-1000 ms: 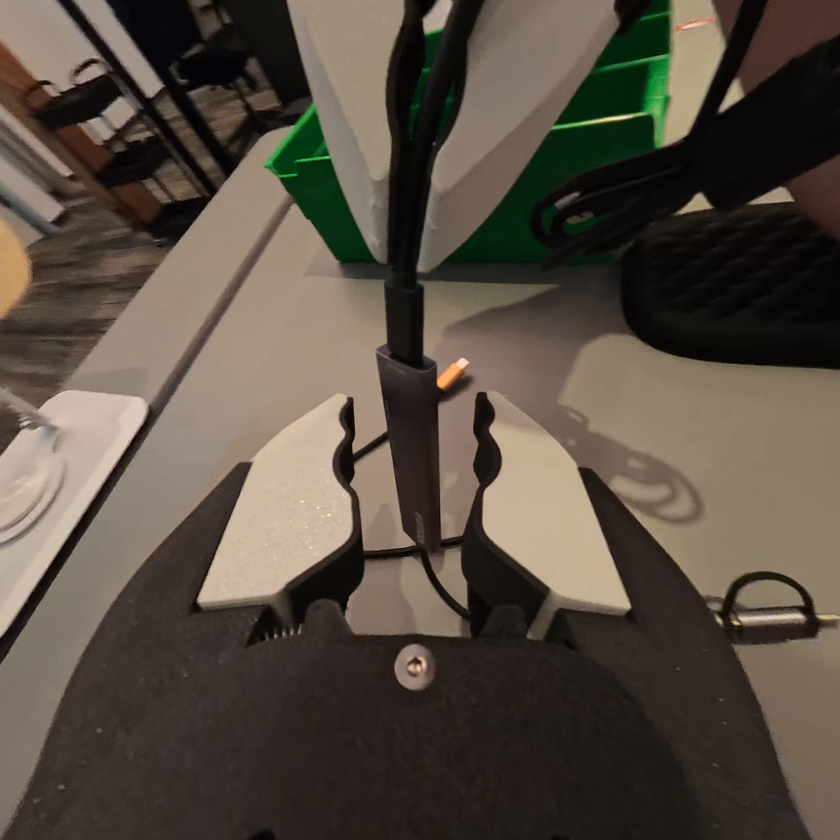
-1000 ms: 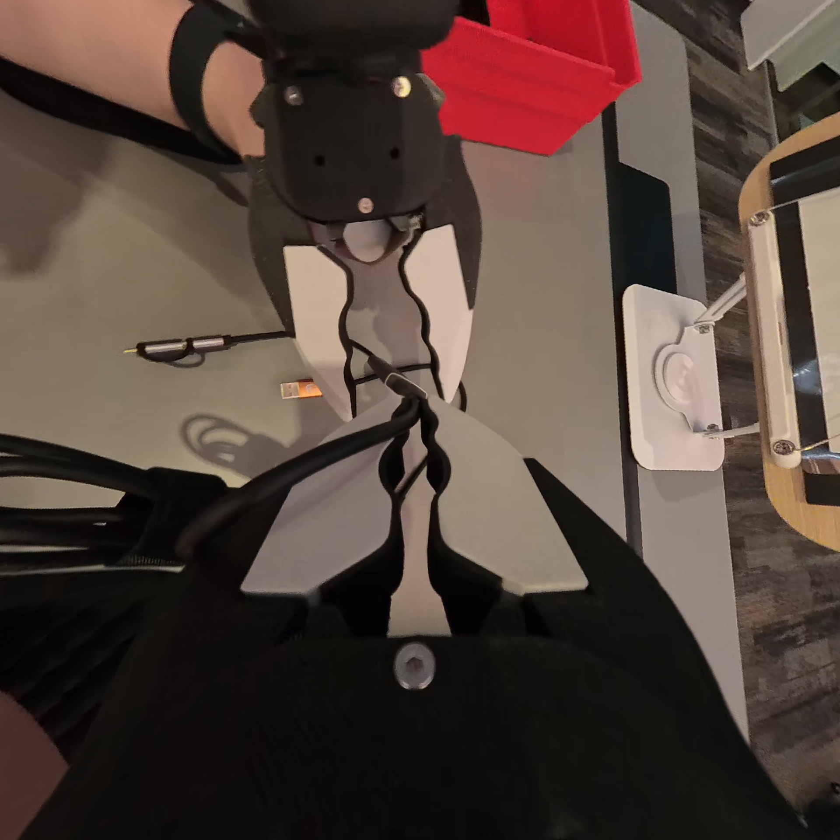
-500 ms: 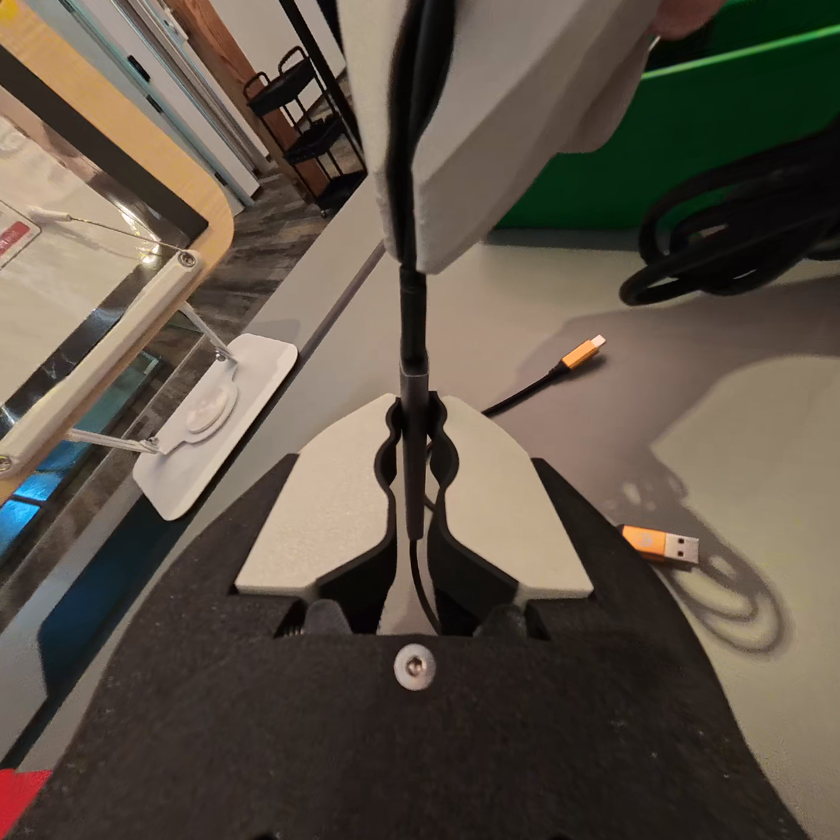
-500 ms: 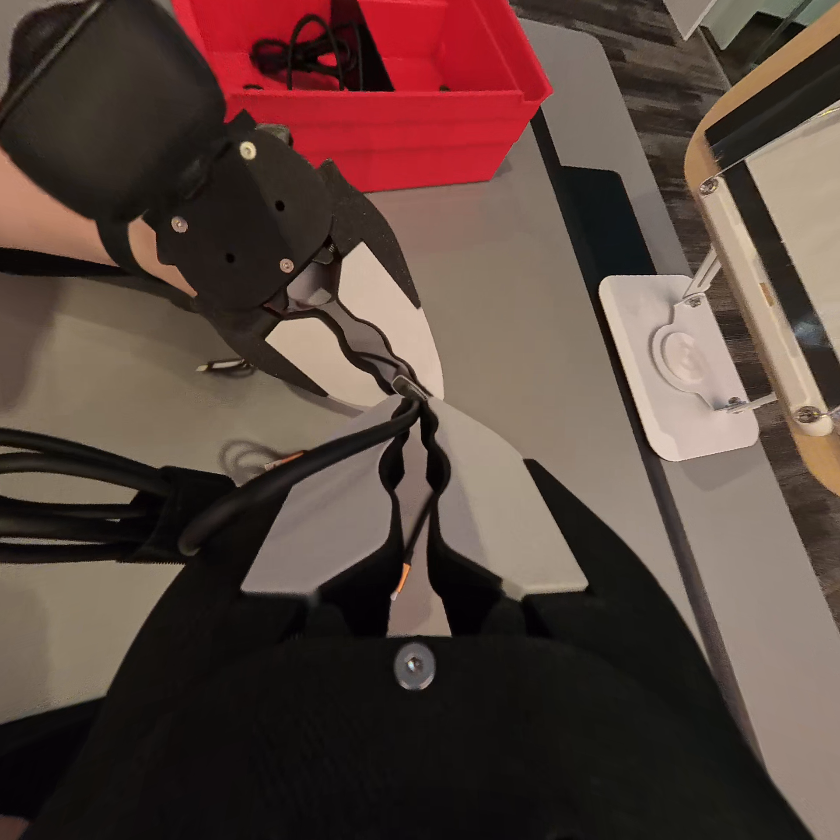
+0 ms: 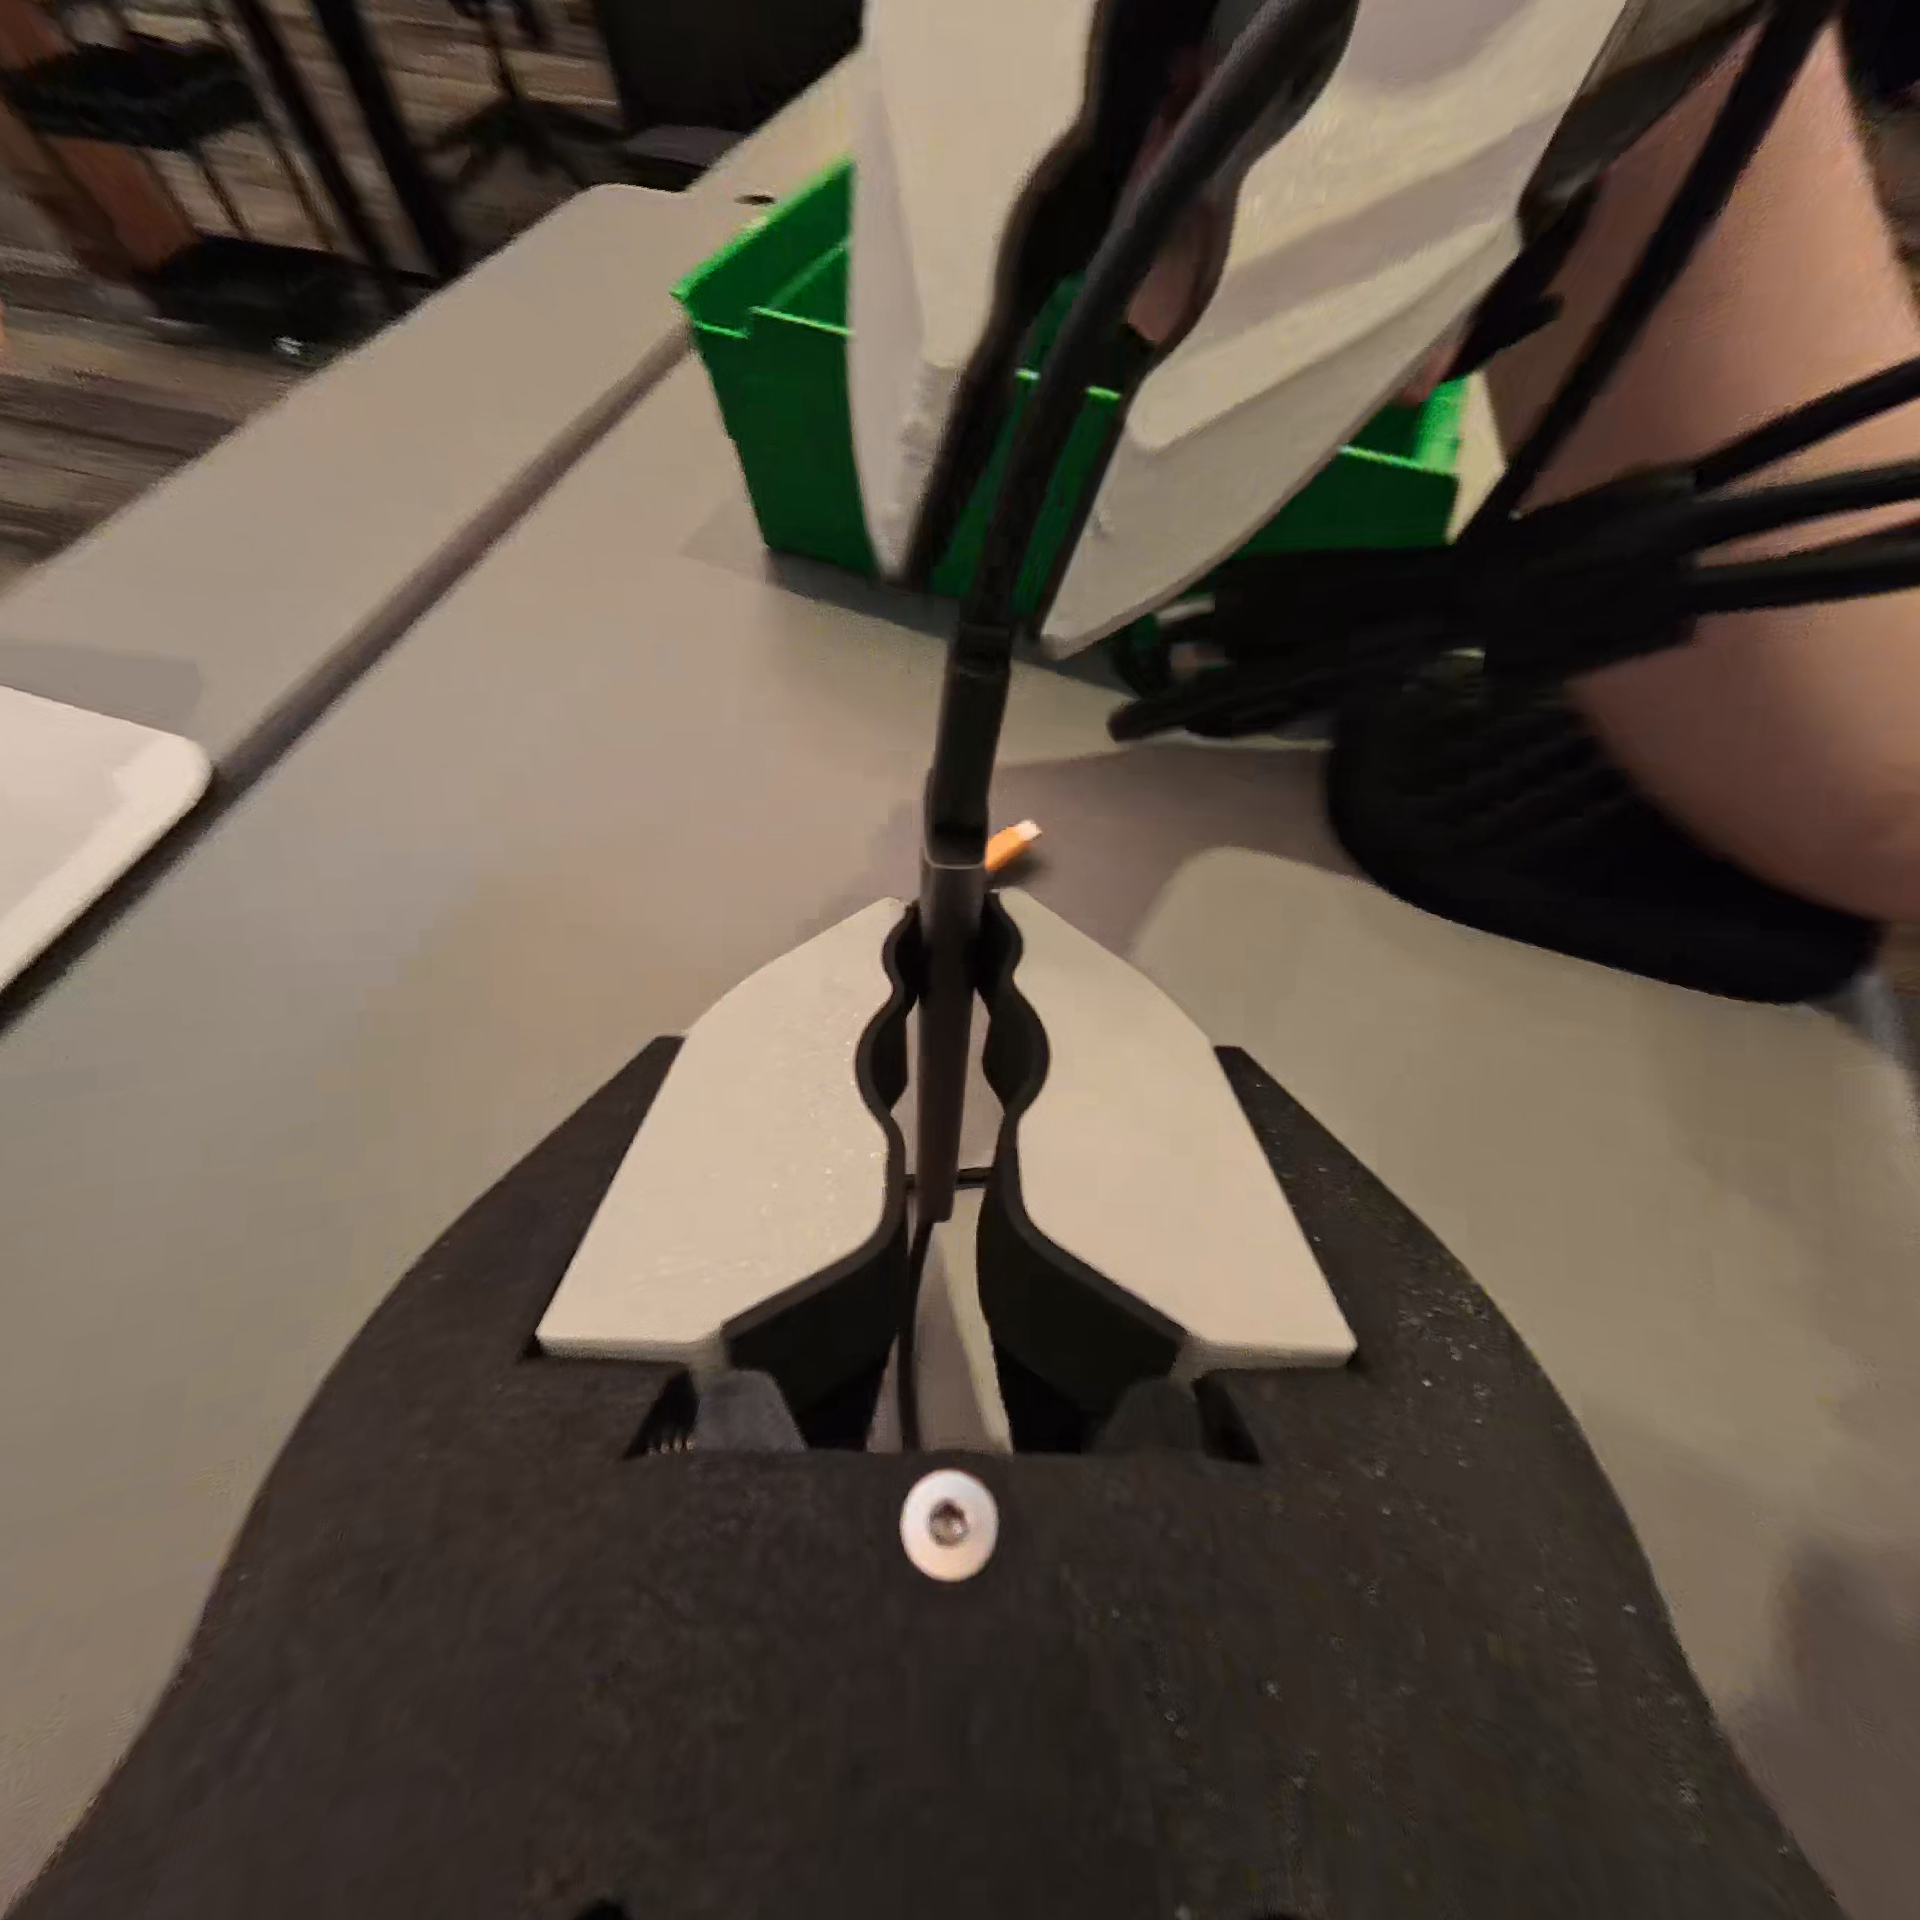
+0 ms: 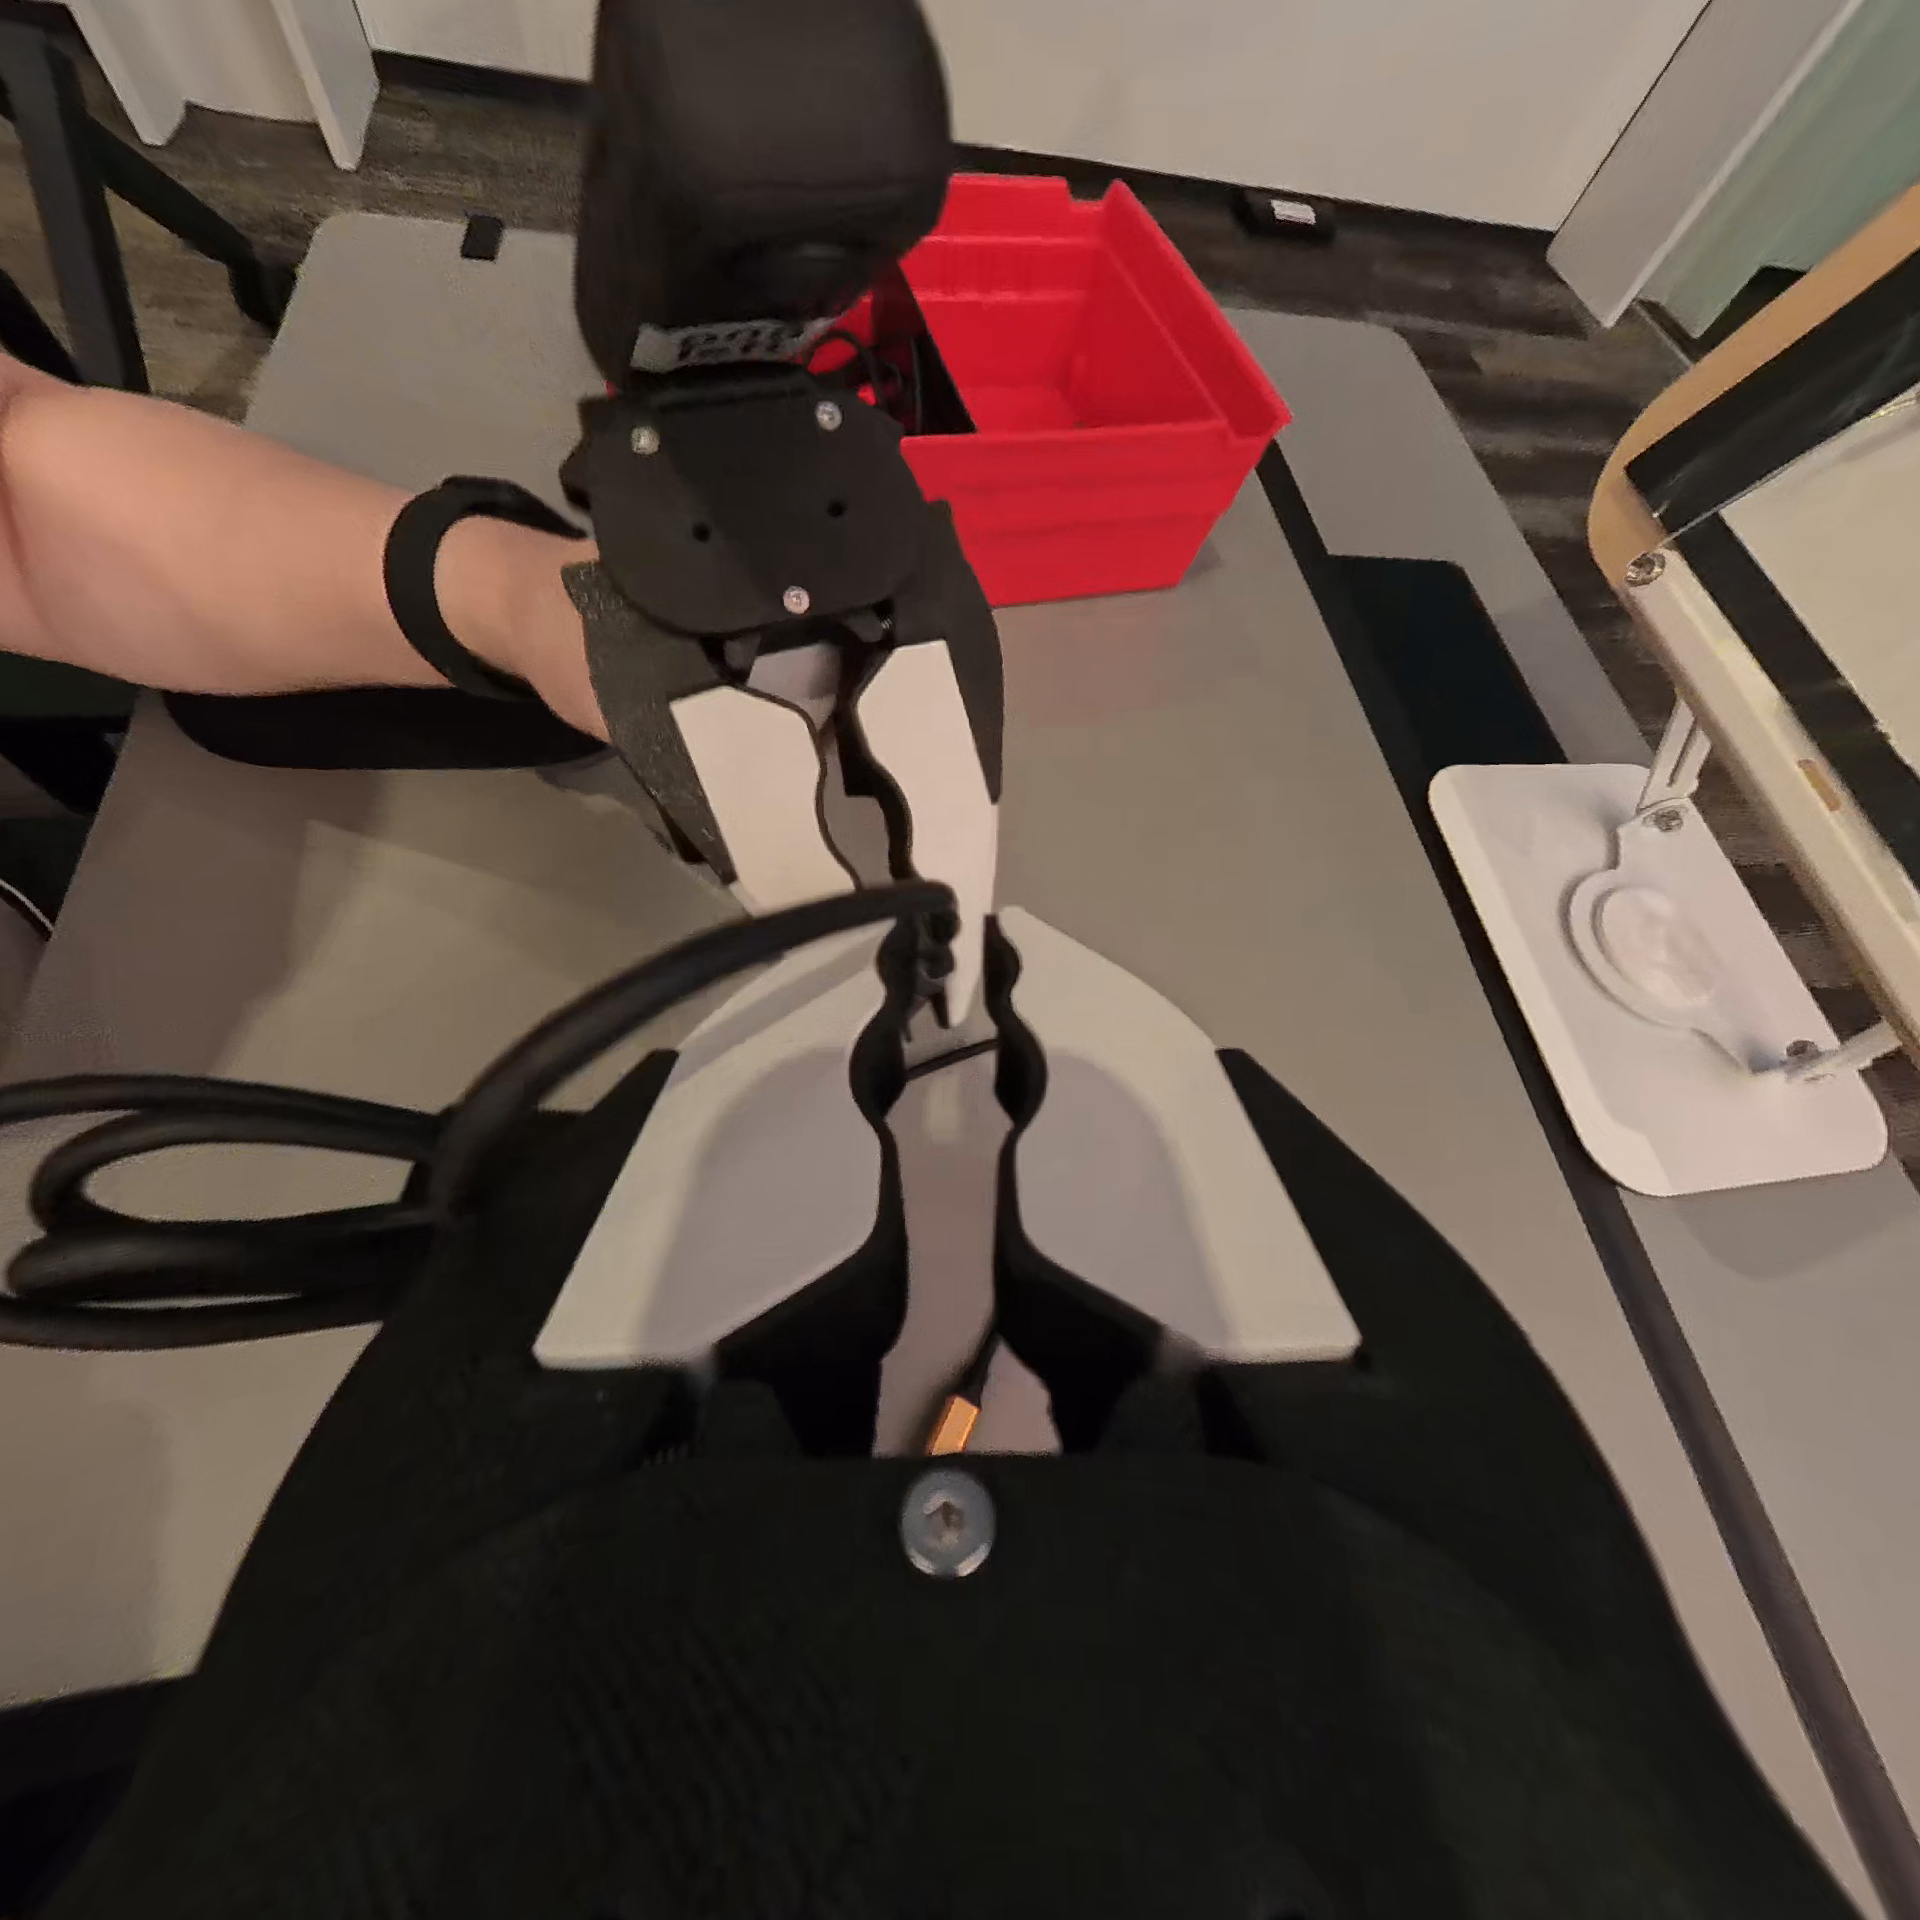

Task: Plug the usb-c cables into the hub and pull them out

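My left gripper (image 5: 951,914) is shut on the slim dark grey hub (image 5: 948,1039), which stands on edge between its pads. A black usb-c cable plug (image 5: 966,727) sits in the hub's far end. My right gripper (image 6: 951,930) faces the left one tip to tip and is shut on that black cable (image 6: 665,966) just behind the plug. It also shows in the left wrist view (image 5: 982,603), above the hub. The left gripper (image 6: 894,883) shows in the right wrist view, held by a person's hand. The image is blurred by motion.
A green bin (image 5: 790,416) stands behind the right gripper and a red bin (image 6: 1091,468) behind the left one. An orange-tipped plug (image 5: 1013,840) lies on the grey table. The black cable's coils (image 6: 208,1195) hang to the left. A white stand base (image 6: 1662,987) sits at the table edge. One gripper's finger ends stand about 6 cm off the other's.
One second ago the left gripper was open around the hub; it has shut on it. Both grippers have since swung and tilted together. The cable stays in the hub.
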The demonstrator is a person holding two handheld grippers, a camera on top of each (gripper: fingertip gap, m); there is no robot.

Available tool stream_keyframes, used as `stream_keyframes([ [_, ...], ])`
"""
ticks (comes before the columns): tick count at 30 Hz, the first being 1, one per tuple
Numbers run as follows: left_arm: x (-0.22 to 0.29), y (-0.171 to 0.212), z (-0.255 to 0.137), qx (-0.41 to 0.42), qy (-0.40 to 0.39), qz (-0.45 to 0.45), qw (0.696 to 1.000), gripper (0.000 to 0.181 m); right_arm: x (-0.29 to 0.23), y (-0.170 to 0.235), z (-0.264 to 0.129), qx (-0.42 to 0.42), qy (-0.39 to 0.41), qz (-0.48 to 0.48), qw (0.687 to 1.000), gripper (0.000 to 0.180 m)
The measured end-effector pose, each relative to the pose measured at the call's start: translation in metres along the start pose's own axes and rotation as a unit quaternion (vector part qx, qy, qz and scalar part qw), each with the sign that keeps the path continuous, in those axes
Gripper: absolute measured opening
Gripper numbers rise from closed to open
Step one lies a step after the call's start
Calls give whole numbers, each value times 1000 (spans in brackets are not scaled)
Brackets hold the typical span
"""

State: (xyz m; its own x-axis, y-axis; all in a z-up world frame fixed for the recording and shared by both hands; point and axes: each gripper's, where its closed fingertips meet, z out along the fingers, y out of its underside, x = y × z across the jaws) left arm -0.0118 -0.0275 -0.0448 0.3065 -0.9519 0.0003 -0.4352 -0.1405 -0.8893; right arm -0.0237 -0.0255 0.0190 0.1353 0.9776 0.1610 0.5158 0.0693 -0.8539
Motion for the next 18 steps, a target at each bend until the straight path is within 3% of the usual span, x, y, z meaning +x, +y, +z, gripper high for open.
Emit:
stream_keyframes([
  [2,10,2,1,-15,33,-7,999,9,1,6,0,-14,4,-9,1000,20],
  [8,30,5,-1,-27,125,-48,991,9,-14,6,3,9,-60,1,998,20],
  [12,41,1,-6,-16,185,-87,979,9,-20,1,4,32,-99,24,994,9],
  [18,46,4,-7,-27,187,-56,980,9,-27,2,5,19,-156,92,983,7],
])
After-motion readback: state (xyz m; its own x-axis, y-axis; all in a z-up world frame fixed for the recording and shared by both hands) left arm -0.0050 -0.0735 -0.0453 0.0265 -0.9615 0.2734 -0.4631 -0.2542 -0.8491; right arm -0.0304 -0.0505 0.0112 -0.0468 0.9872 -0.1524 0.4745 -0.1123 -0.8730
